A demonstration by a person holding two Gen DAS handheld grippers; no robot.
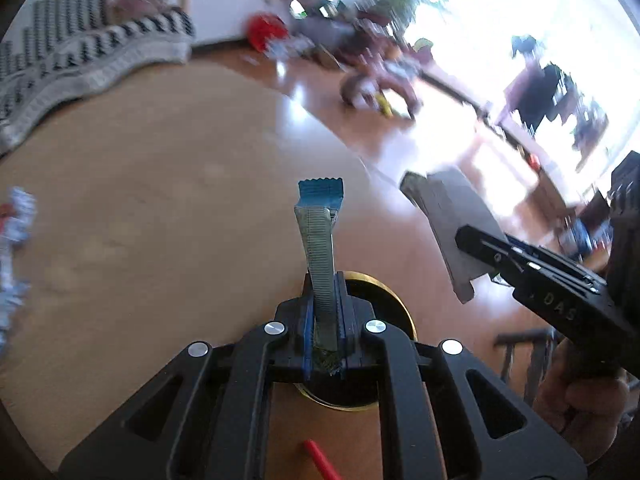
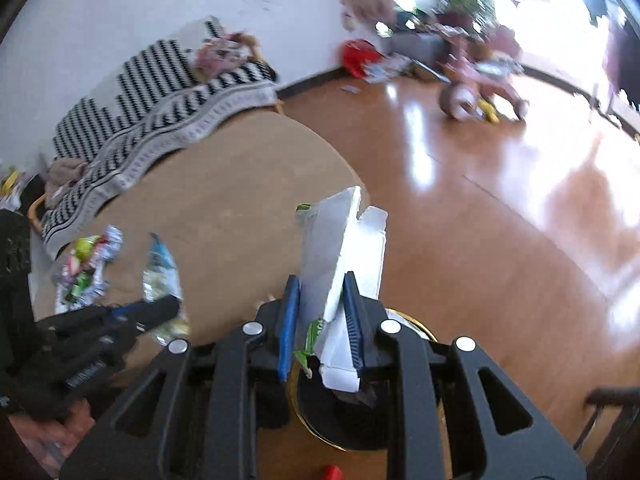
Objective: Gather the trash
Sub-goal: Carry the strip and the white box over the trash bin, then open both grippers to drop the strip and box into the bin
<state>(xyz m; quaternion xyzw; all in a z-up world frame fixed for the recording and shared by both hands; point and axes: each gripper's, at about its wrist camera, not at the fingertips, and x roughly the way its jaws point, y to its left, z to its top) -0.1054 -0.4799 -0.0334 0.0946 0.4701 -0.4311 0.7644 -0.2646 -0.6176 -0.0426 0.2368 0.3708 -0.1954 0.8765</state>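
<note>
Right wrist view – crumpled wrappers (image 2: 86,268) on round table (image 2: 224,208), striped blanket (image 2: 160,100) behind

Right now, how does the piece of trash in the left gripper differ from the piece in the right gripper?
The wrapper in the left gripper is a thin, narrow strip, silvery with a blue jagged end. The carton in the right gripper is wider and stiffer: flattened white cardboard with green print. The wrapper is one flat strip; the carton shows folded panels and a notched flap. Both are clamped between shut jaws and stick out forward, above a dark round opening with a gold rim.
</note>
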